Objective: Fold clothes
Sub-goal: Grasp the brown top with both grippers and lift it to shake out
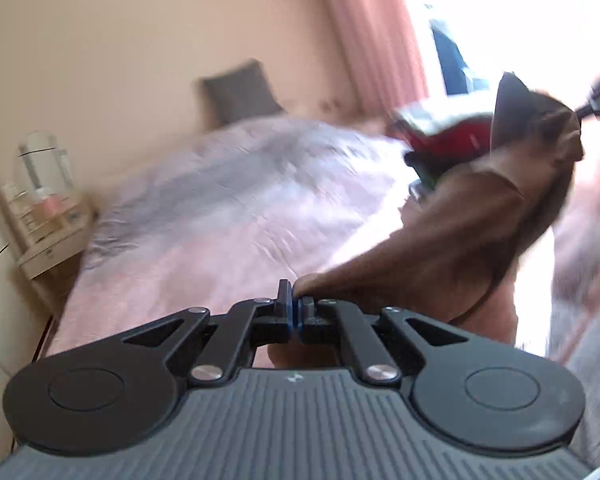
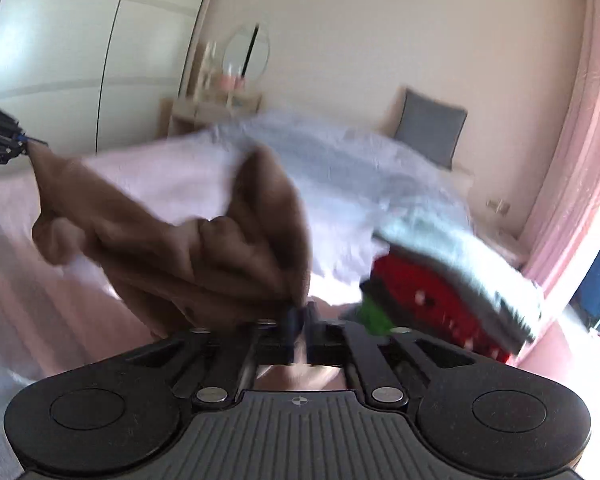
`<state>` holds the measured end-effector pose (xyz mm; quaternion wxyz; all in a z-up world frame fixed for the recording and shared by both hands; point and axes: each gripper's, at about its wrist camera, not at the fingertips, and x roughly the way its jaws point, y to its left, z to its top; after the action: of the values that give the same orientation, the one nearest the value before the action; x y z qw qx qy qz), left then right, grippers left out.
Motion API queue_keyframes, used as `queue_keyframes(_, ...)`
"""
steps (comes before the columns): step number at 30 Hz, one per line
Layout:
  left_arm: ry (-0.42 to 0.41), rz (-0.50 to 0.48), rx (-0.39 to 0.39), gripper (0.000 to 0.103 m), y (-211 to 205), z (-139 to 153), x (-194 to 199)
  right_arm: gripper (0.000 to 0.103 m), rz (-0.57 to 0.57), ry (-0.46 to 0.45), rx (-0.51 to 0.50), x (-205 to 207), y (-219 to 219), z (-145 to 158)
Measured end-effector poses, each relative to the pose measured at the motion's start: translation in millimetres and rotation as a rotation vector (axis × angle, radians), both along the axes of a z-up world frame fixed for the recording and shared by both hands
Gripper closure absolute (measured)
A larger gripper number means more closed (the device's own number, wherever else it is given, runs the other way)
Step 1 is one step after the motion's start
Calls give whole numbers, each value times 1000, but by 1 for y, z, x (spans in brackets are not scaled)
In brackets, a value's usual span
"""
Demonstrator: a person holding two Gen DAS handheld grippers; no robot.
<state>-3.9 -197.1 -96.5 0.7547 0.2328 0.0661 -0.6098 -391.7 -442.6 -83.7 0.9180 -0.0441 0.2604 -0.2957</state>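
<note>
A brown garment (image 1: 476,232) hangs in the air above the bed, stretched between my two grippers. My left gripper (image 1: 295,312) is shut on one edge of it, the cloth pinched between the blue pads. My right gripper (image 2: 298,318) is shut on another edge of the brown garment (image 2: 204,248). In the left wrist view the right gripper (image 1: 592,108) shows at the far right, holding the cloth's upper corner. The left gripper (image 2: 24,144) shows at the left edge of the right wrist view, pinching the opposite corner. Both views are blurred.
A pink bed cover (image 1: 204,216) fills the middle, with a grey pillow (image 1: 240,92) at the head. A stack of folded clothes, red, green and pale (image 2: 452,288), lies on the bed at the right. A bedside table with bottles (image 1: 48,208) stands left; pink curtains (image 1: 364,32) hang by the window.
</note>
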Motion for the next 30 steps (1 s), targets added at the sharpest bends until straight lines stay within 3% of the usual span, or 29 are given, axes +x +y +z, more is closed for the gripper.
queue_keyframes(5,68,166,-155,102,65,78,1,103,37,-143,18,-16,24,57)
queue_keyframes(9,69,241,-250,102,110,130,-3,103,54,-207,46,-25,45,85)
queue_keyframes(13,63,271,-321,102,148,180,0,103,108,-239,19,-29,70,130)
queue_keyframes(16,109,277,-358,102,165,212,15,103,148,-265,-7,-29,81,168)
queue_keyframes(19,178,261,-343,102,151,220,45,103,153,-282,4,-13,68,186)
queue_keyframes(21,216,250,-278,102,122,208,74,103,144,-247,21,18,47,184)
queue_keyframes(23,275,245,-179,102,75,173,110,103,96,-170,51,61,21,163)
queue_keyframes(25,338,271,-48,99,20,124,146,103,-1,-69,123,110,-20,121)
queue_keyframes(28,436,357,200,81,-61,30,201,101,-185,120,257,177,-75,39)
queue_keyframes(29,444,417,280,78,-78,-3,216,95,-258,179,297,192,-91,9)
queue_keyframes(30,438,479,352,80,-88,-30,228,76,-308,201,326,197,-100,-10)
